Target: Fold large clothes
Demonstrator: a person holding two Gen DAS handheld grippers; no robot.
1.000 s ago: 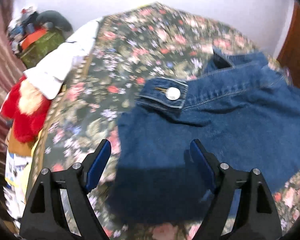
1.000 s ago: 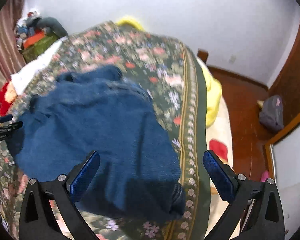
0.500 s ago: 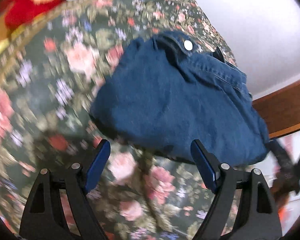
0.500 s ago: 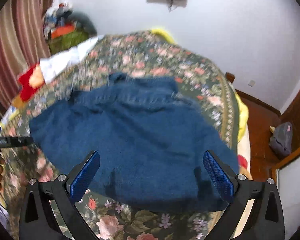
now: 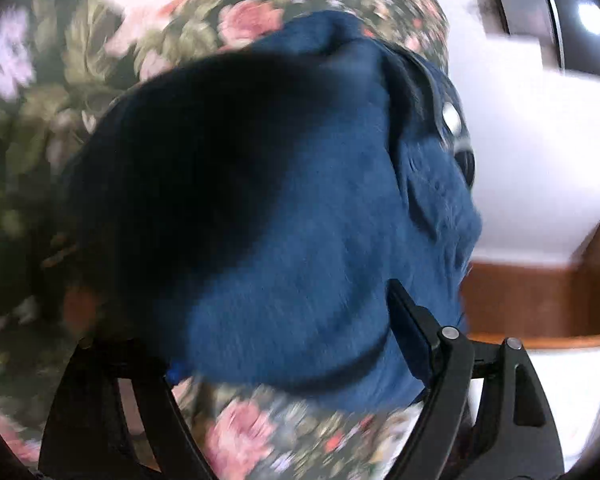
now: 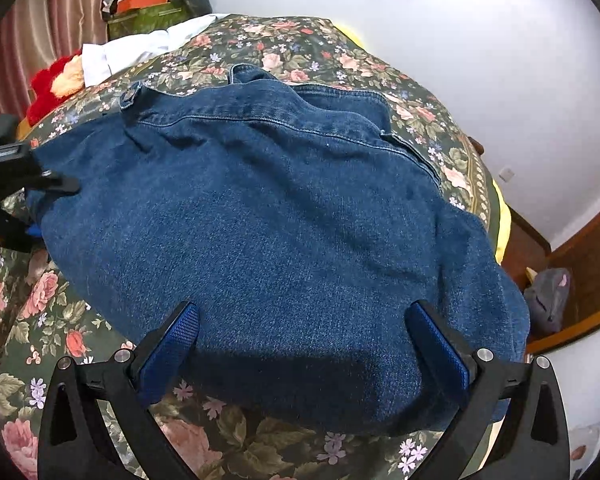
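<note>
Now a blue denim jacket (image 6: 268, 220) is seen lying spread on a bed covered with a dark floral bedspread (image 6: 52, 320). Its collar (image 6: 260, 80) is turned toward the far side of the bed, and a metal button (image 5: 452, 118) is visible on a cuff in the left wrist view. The right hand-held gripper (image 6: 300, 344) is held above the near edge of the jacket with its jaws wide apart; the blue pads (image 6: 440, 344) are not pressed on the cloth and nothing is gripped. The left hand-held gripper (image 5: 296, 336) is seen close to the left edge of the jacket. Its jaws are also wide apart, and the denim is seen between them, but no pressing on it can be made out; this view is blurred. At the far left of the bed a white cloth (image 6: 140, 48) and a red plush toy (image 6: 56, 80) are lying, well apart from the jacket.
</note>
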